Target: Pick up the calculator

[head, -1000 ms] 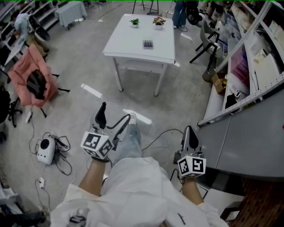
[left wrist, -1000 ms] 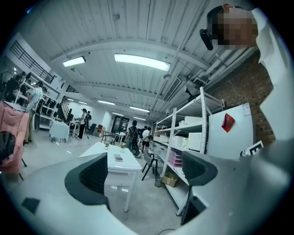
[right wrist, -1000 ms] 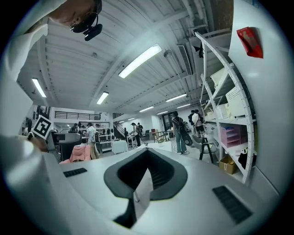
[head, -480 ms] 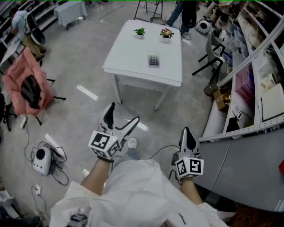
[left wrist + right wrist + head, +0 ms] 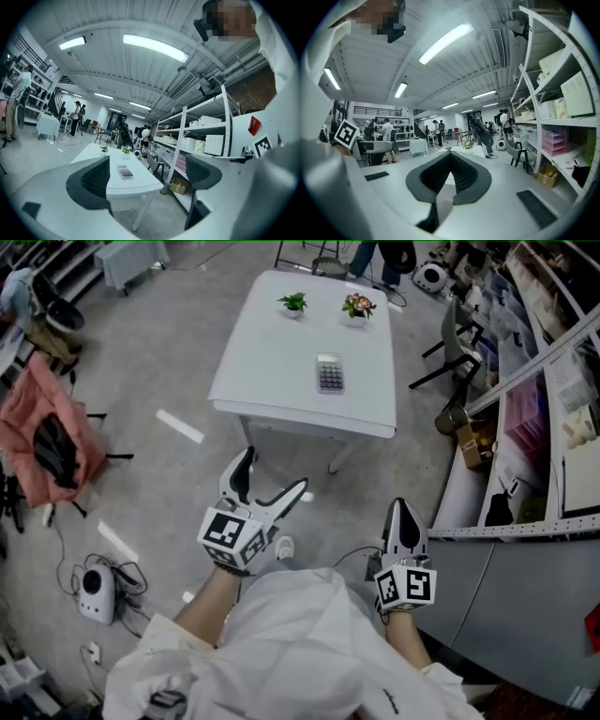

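Note:
The calculator [image 5: 329, 373] is small and grey with dark keys. It lies flat on a white table [image 5: 272, 362] some way ahead across the floor. It also shows in the left gripper view as the calculator [image 5: 124, 171] on the tabletop [image 5: 136, 183], far beyond the jaws. My left gripper [image 5: 274, 472] is held low above the floor, open and empty, short of the table. My right gripper [image 5: 401, 509] is close to my body, shut with nothing in it. In the right gripper view its pads [image 5: 464, 176] meet at the tips.
Two small potted plants [image 5: 293, 303] [image 5: 355, 306] stand at the table's far edge. Metal shelving [image 5: 553, 362] and a grey counter [image 5: 525, 559] run along the right. A pink-draped chair [image 5: 47, 442], a white device [image 5: 94, 582] with cables and a black chair [image 5: 450, 343] stand around.
The table and calculator have come nearer and lower in the head view. The left gripper has risen a little. Both grippers keep their states.

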The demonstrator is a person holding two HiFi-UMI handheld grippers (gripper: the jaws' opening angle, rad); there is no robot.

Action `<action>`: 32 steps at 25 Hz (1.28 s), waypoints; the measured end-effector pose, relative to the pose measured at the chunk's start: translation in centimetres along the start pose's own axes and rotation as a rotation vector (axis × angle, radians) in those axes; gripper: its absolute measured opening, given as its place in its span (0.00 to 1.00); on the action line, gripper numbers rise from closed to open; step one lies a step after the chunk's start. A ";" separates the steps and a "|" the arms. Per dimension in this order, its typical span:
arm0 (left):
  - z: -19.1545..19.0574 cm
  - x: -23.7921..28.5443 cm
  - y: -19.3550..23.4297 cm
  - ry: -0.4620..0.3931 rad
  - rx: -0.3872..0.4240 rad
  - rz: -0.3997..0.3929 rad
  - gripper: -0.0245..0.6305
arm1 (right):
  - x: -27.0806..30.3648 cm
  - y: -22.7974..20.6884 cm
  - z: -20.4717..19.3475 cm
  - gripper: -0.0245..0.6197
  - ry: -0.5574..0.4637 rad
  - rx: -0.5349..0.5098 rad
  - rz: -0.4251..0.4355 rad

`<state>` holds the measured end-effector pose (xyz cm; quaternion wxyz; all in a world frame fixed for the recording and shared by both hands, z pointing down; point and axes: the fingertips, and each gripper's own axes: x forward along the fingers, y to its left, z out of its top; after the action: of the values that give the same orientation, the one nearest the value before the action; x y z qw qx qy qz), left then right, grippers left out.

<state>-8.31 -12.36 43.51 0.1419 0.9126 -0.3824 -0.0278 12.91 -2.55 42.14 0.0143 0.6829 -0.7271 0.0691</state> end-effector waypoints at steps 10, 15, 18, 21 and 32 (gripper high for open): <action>0.8 4.7 1.2 -0.005 -0.004 -0.004 0.77 | 4.6 -1.7 1.1 0.07 -0.011 -0.022 0.010; 0.9 8.2 2.4 0.006 -0.011 0.033 0.77 | 8.5 -2.6 1.3 0.07 -0.013 -0.013 0.051; 0.4 11.5 2.9 0.025 -0.008 0.037 0.77 | 11.7 -4.3 1.1 0.07 -0.011 0.000 0.066; 0.3 15.6 3.8 0.042 0.000 0.057 0.77 | 15.5 -6.3 0.9 0.06 0.004 0.011 0.091; -0.9 30.4 6.8 0.142 -0.024 0.162 0.77 | 28.9 -14.9 0.6 0.06 0.081 0.044 0.204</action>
<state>8.56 -38.14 48.09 0.1816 0.8765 -0.4437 0.0441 25.80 -32.16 46.04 0.0215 0.6023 -0.7898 0.1136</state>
